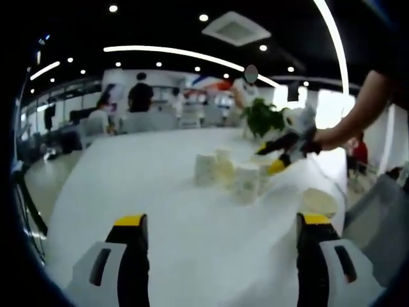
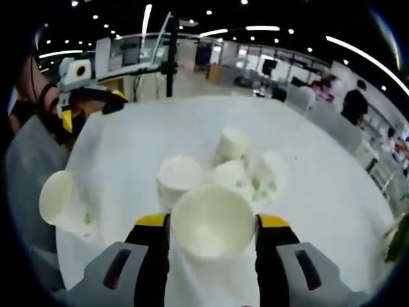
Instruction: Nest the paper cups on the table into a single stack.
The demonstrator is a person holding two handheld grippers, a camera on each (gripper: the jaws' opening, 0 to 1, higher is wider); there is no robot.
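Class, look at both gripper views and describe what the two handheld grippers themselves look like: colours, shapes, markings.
In the left gripper view, the left gripper has two black fingers capped with yellow tips, each flanked by a pale grey housing with a dark oval slot. The right gripper in its own view is built the same: black fingers, yellow tips, grey slotted sides. Seen across the table, its yellow-and-black fingers look alike.

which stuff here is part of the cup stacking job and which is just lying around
Part of the job:
- paper cup between the right gripper's jaws
- cluster of paper cups mid-table
- cup lying on its side near the table edge
- left gripper, open

Just around:
- potted plant
- white table
- people and chairs in the background
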